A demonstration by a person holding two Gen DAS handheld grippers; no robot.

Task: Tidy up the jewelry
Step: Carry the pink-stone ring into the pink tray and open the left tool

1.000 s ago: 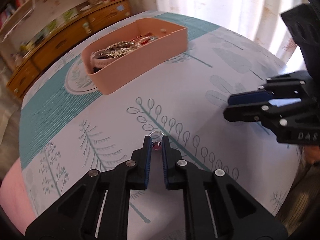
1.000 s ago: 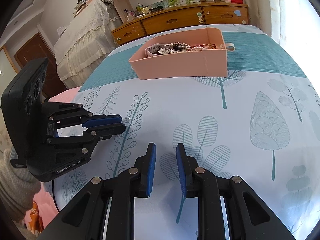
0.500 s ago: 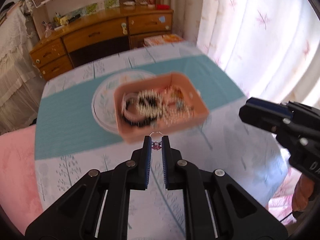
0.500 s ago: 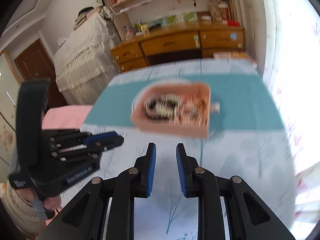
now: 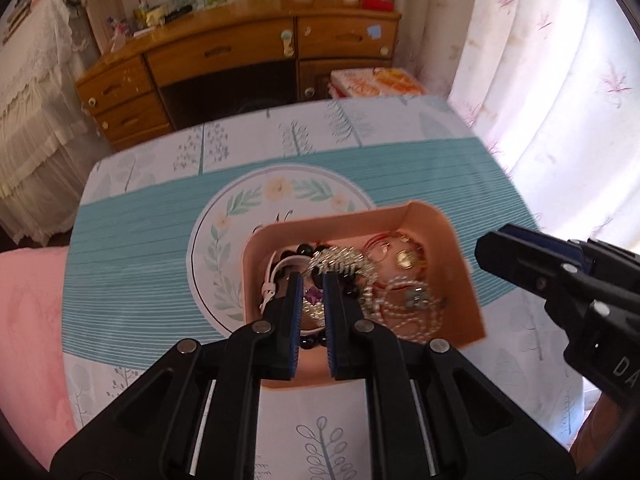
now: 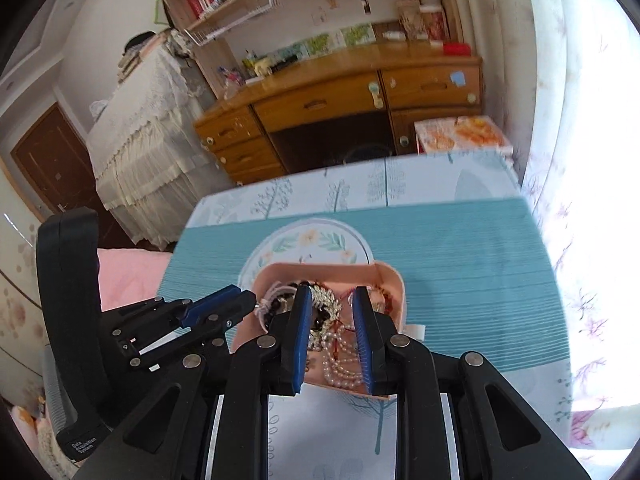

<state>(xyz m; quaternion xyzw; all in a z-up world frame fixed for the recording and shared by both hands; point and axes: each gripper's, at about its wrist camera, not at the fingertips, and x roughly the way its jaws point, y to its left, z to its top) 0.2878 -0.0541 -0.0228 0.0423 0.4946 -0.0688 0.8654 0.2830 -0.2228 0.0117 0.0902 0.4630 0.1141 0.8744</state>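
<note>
A pink tray holding several pieces of jewelry stands on the tree-print tablecloth. Inside lie a pearl string, a silver spiky piece, a gold coin charm and black beads. My left gripper hangs over the tray's left part, shut on a small ring with a purple stone. My right gripper hovers above the same tray, its jaws a little apart with nothing between them. In the left wrist view it shows at the right; in the right wrist view my left gripper reaches the tray's left rim.
A wooden dresser stands beyond the table's far edge. White curtains hang at the right. Pink bedding lies off the table's left side. A lace-covered piece of furniture is at the far left.
Both grippers rose and travelled from the bare tablecloth to above the pink tray. The left one carried the ring along. Neither gripper's jaws changed.
</note>
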